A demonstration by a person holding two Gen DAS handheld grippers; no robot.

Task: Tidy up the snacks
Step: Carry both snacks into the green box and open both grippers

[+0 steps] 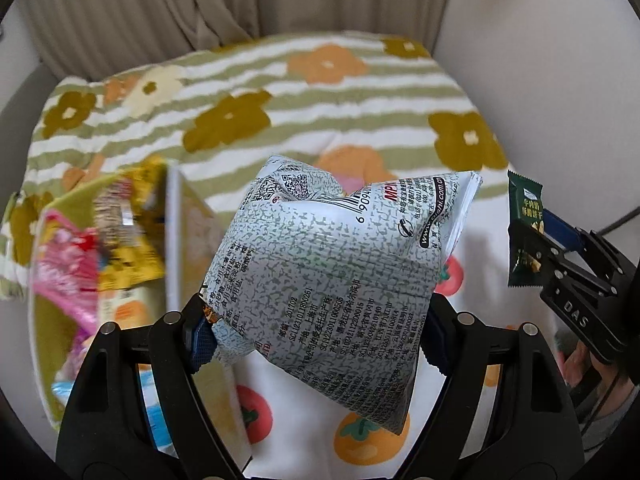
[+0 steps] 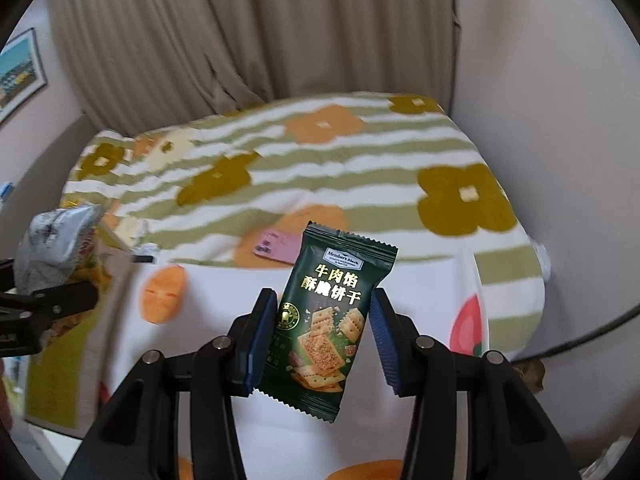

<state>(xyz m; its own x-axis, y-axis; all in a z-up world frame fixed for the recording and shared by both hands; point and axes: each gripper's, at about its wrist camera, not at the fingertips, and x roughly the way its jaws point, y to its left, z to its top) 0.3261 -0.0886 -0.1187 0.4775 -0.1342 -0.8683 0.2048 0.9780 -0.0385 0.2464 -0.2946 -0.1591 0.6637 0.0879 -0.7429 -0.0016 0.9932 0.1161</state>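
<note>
A: Where is open room seen?

B: The white fruit-print cloth (image 2: 420,296) ahead of the right gripper (image 2: 324,332) is bare, and the striped flower blanket (image 1: 304,112) beyond it is mostly clear; only a pink packet (image 2: 276,249) lies at their border.

A: And what is blocked?

B: The left side is taken by a box (image 1: 176,240) crowded with snack packets (image 1: 120,240). The far edge is closed off by a curtain (image 2: 248,32) and a wall (image 2: 540,60).

Snack box (image 1: 176,240) left of puffed bag (image 1: 332,272) (cracker packet (image 1: 524,232) right)
</note>
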